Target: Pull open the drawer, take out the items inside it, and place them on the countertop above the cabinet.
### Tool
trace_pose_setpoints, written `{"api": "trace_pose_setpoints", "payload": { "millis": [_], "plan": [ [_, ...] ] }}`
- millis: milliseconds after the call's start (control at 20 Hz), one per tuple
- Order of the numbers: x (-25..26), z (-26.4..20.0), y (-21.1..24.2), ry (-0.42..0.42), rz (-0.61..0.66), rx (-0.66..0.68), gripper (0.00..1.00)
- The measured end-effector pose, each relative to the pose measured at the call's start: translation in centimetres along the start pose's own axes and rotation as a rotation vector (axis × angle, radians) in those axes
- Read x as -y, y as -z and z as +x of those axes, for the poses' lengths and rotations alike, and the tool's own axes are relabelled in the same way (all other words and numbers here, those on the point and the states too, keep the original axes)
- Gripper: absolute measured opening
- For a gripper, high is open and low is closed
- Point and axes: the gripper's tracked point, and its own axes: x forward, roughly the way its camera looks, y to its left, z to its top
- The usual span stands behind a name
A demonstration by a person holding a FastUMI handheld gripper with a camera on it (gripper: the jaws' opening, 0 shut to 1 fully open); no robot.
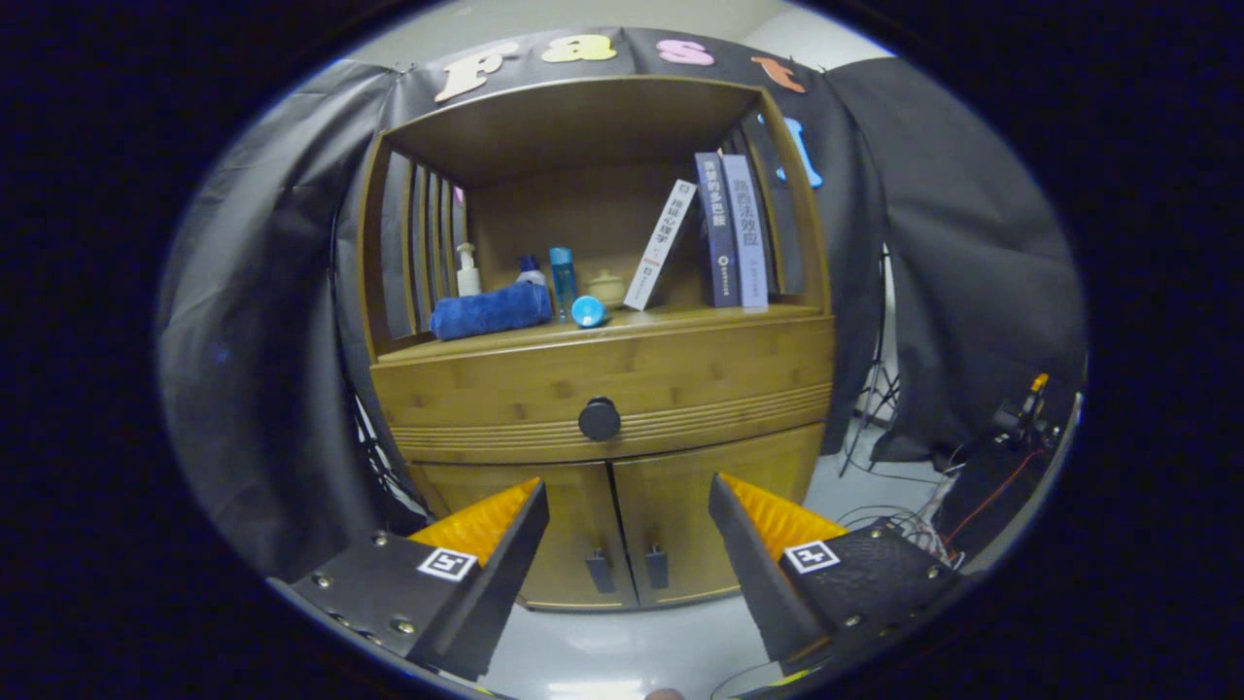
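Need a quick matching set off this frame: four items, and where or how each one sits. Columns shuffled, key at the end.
1. drawer
2. blue towel
3. white book
4. gripper

A. leaning against the upright books
B. open, fingers apart, short of the cabinet
C. closed, black knob untouched
D. rolled, lying on the countertop

Pairs: 1-C, 2-D, 3-A, 4-B
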Motion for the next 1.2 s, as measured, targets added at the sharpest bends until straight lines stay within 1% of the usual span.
{"api": "trace_pose_setpoints", "payload": {
  "millis": [100,150,250,300,450,600,750,900,1100,1200],
  "plan": [
    [-0.4,-3.1,-1.8,-0.026,0.007,0.025,0.99],
    [0.0,-4.7,-2.8,-0.015,0.011,0.043,0.99],
    [1.6,-7.7,-5.4,0.039,0.029,0.083,0.99],
    [1.2,-9.2,-6.7,0.032,0.041,0.109,0.99],
    [1.0,-11.5,-10.5,0.029,0.009,0.139,0.99],
    [-0.3,-13.8,-15.6,0.002,-0.003,0.21,0.99],
    [-1.3,-15.4,-18.8,0.009,-0.019,0.243,0.99],
    [-2.8,-16.5,-20.3,-0.004,-0.016,0.246,0.99],
    [-4.6,-17.4,-20.5,-0.042,-0.006,0.225,0.99],
    [-4.6,-17.3,-19.9,-0.036,-0.004,0.222,0.99]
  ]
}}
